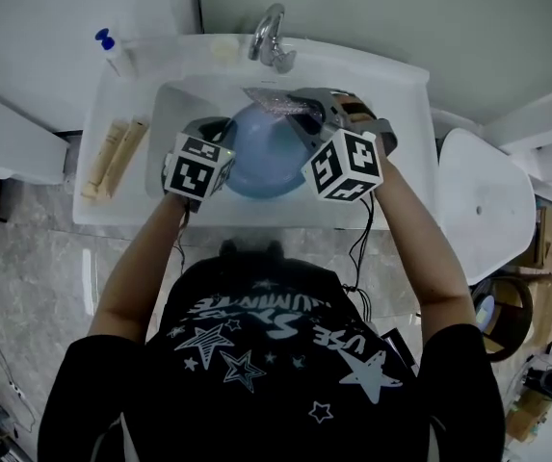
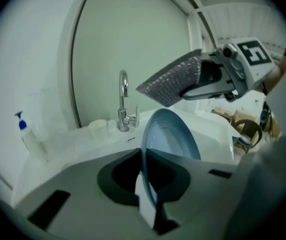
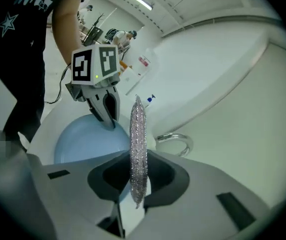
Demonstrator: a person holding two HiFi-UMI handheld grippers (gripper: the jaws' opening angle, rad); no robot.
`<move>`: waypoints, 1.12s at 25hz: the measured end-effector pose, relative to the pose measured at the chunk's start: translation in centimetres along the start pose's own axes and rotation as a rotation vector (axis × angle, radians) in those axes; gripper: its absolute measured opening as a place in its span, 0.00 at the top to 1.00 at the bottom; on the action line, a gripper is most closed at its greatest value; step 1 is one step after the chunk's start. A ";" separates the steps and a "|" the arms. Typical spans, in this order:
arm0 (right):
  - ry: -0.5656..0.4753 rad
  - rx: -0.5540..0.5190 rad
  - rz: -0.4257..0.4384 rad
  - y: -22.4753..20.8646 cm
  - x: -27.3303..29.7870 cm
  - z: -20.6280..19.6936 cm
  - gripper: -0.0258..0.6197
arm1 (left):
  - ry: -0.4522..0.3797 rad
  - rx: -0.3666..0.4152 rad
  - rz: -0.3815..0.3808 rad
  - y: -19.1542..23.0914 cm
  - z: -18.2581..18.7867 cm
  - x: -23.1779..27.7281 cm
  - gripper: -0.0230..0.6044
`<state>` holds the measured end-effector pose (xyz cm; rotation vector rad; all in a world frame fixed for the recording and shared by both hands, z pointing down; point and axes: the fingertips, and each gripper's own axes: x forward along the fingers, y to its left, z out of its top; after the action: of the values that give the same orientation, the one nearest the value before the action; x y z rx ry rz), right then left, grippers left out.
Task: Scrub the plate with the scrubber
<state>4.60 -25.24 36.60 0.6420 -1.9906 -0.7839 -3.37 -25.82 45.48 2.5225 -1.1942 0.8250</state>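
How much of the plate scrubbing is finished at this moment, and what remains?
Done: the left tool is shut on the blue plate, holding it on edge over the sink, and the right tool is shut on the silver scrubber. In hand: the scrubber hangs above the plate, apart from it. Left: the scrubbing itself, which seems not yet begun.

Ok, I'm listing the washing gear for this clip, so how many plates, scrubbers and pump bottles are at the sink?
plate: 1
scrubber: 1
pump bottle: 1
Total: 3
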 end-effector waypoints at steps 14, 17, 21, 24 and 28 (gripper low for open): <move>0.108 -0.128 0.328 1.3 2.8 -0.1 0.83 | -0.013 0.632 0.206 -0.6 3.4 -0.6 0.92; 0.120 -0.123 0.317 1.8 3.2 -0.4 0.83 | -0.013 0.609 0.210 -0.6 3.3 -0.4 0.92; 0.146 -0.078 0.299 1.9 3.2 -1.6 0.83 | -0.016 0.542 0.195 -0.1 2.9 -0.5 0.92; 0.165 -0.003 0.292 1.9 3.0 -3.0 0.83 | -0.026 0.495 0.194 0.7 2.7 -0.7 0.92; 0.177 0.132 0.290 2.1 3.0 -4.9 0.83 | -0.060 0.353 0.147 1.6 2.3 -0.6 0.92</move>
<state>7.11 -27.26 41.75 0.4662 -1.9259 -0.4099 -4.02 -27.43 43.17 2.7768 -1.3720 1.0869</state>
